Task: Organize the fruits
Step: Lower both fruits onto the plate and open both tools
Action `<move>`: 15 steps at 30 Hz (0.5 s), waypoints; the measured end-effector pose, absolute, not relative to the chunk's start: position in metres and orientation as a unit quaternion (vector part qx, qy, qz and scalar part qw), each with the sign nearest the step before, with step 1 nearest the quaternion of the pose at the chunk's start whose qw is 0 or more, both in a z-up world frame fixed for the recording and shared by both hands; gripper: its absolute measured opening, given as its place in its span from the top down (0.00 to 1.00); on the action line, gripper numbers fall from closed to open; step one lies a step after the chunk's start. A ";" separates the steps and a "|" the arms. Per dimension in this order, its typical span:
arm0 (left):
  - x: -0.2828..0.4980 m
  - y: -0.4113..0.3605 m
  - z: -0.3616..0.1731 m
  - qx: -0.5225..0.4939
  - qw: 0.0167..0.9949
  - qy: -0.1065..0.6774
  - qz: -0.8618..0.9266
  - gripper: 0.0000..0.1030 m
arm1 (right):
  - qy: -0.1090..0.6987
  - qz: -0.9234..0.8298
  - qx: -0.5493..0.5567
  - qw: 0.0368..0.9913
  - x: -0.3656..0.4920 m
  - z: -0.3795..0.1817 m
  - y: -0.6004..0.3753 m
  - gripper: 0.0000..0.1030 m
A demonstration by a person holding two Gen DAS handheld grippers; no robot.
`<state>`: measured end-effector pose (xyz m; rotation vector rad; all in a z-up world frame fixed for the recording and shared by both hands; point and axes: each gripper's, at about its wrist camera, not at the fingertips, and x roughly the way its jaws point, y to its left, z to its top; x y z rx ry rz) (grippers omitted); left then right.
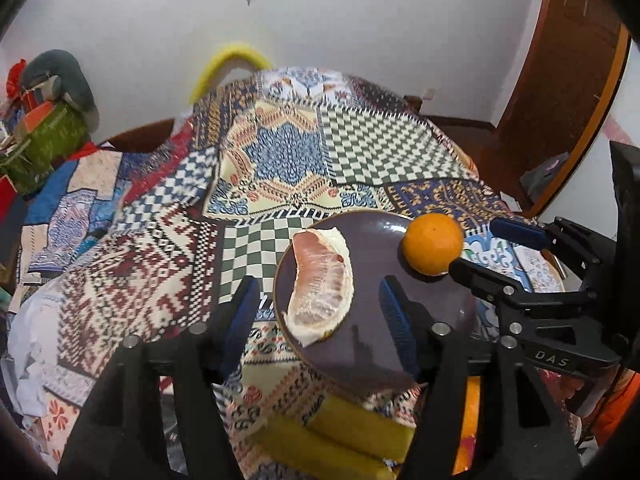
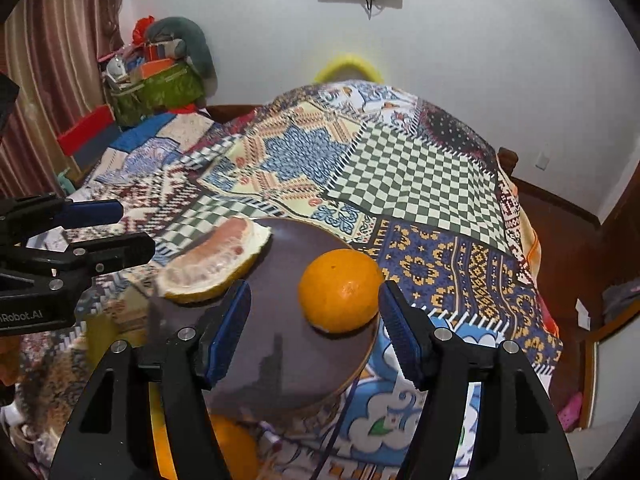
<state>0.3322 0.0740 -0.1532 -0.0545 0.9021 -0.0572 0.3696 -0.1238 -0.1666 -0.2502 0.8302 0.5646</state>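
Observation:
A dark purple plate (image 1: 372,344) (image 2: 280,360) lies on a patchwork cloth. A peeled pomelo wedge (image 1: 320,284) (image 2: 212,268) lies on its left part and an orange (image 1: 432,244) (image 2: 340,290) on its right part. My left gripper (image 1: 320,304) is open, its jaws on either side of the pomelo wedge, above it and not touching. My right gripper (image 2: 314,316) (image 1: 476,244) is open just behind the orange, jaws apart from it. Bananas (image 1: 344,436) lie below the plate. Another orange fruit (image 2: 232,448) lies beside the plate's near rim.
The patchwork cloth (image 1: 280,152) covers a round table that drops off at the far and right edges. A green bag and boxes (image 2: 160,84) are piled at the back left. A wooden door (image 1: 568,80) stands at the right.

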 end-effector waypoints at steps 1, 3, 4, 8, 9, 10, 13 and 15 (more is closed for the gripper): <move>0.325 0.074 -0.147 -0.024 0.903 0.428 -0.024 0.37 | 0.395 0.271 -0.117 0.870 0.365 -0.164 -0.125 0.39; 0.314 0.073 -0.140 -0.020 0.907 0.419 -0.018 0.35 | 0.389 0.271 -0.110 0.873 0.356 -0.157 -0.128 0.39; 0.308 0.073 -0.136 -0.019 0.910 0.415 -0.015 0.34 | 0.388 0.272 -0.107 0.874 0.351 -0.154 -0.130 0.38; 0.282 0.071 -0.126 -0.017 0.915 0.404 -0.013 0.33 | 0.376 0.272 -0.096 0.880 0.332 -0.144 -0.139 0.36; 0.277 0.070 -0.125 -0.016 0.915 0.402 -0.012 0.33 | 0.374 0.273 -0.095 0.881 0.326 -0.142 -0.142 0.36; 0.271 0.069 -0.124 -0.015 0.916 0.401 -0.011 0.33 | 0.373 0.273 -0.095 0.882 0.323 -0.141 -0.144 0.36; 0.253 0.066 -0.123 -0.015 0.917 0.398 -0.011 0.30 | 0.370 0.271 -0.094 0.884 0.308 -0.139 -0.149 0.36; 0.245 0.065 -0.124 -0.019 0.917 0.398 -0.011 0.29 | 0.371 0.272 -0.093 0.883 0.299 -0.139 -0.151 0.36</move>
